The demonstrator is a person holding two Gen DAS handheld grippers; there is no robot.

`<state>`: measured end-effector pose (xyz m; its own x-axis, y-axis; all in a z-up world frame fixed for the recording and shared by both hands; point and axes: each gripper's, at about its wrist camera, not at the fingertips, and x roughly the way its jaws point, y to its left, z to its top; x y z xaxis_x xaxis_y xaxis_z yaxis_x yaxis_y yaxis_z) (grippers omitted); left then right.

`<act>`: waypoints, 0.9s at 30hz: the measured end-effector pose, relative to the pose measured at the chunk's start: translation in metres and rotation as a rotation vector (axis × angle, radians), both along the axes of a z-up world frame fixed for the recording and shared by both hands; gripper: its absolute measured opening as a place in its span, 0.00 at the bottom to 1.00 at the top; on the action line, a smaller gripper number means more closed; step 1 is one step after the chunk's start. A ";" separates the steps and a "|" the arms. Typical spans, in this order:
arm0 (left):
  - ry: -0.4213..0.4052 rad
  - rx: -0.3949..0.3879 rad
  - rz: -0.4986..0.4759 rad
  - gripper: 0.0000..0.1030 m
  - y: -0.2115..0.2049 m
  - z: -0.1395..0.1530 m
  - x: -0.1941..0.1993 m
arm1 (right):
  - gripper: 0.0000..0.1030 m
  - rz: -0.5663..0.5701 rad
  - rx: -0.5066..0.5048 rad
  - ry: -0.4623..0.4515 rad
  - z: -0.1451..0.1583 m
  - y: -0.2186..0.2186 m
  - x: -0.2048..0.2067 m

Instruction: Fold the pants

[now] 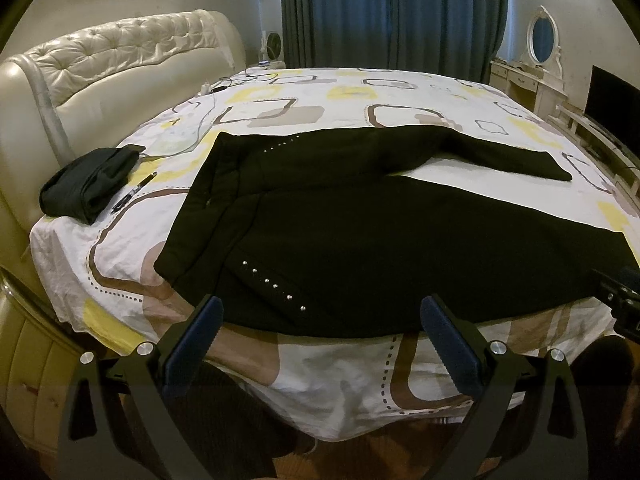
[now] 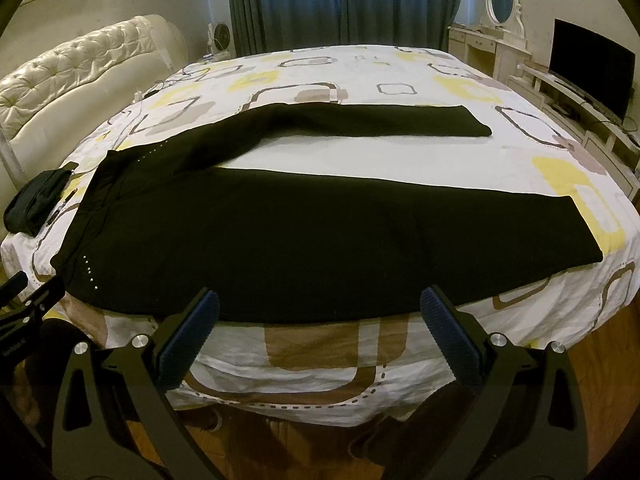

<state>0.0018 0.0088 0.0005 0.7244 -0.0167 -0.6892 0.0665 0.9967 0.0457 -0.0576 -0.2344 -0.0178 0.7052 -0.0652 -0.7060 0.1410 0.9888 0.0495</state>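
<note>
Black pants (image 1: 340, 236) lie spread flat on the bed (image 1: 352, 96), waistband to the left, both legs running right and splayed apart. A row of silver studs marks each hip. They also show in the right wrist view (image 2: 280, 232). My left gripper (image 1: 320, 320) is open and empty, hovering just in front of the near edge of the pants by the waist. My right gripper (image 2: 320, 312) is open and empty, in front of the near leg's edge. Part of the left gripper (image 2: 24, 304) shows at the left edge of the right wrist view.
A folded dark garment (image 1: 88, 184), a pen (image 1: 134, 192) and a cable (image 1: 200, 124) lie near the padded headboard (image 1: 120, 60). Blue curtains (image 1: 392, 12) hang behind. A dresser with mirror (image 2: 496, 28) and a TV (image 2: 592, 64) stand at right. Wooden floor below.
</note>
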 end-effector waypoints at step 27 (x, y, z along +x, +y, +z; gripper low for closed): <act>0.003 -0.002 0.001 0.96 0.002 -0.001 -0.001 | 0.98 0.008 0.012 0.017 -0.006 0.009 -0.002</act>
<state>0.0007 0.0109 -0.0004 0.7222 -0.0175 -0.6915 0.0659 0.9969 0.0435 -0.0600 -0.2255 -0.0243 0.6939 -0.0516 -0.7182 0.1344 0.9892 0.0588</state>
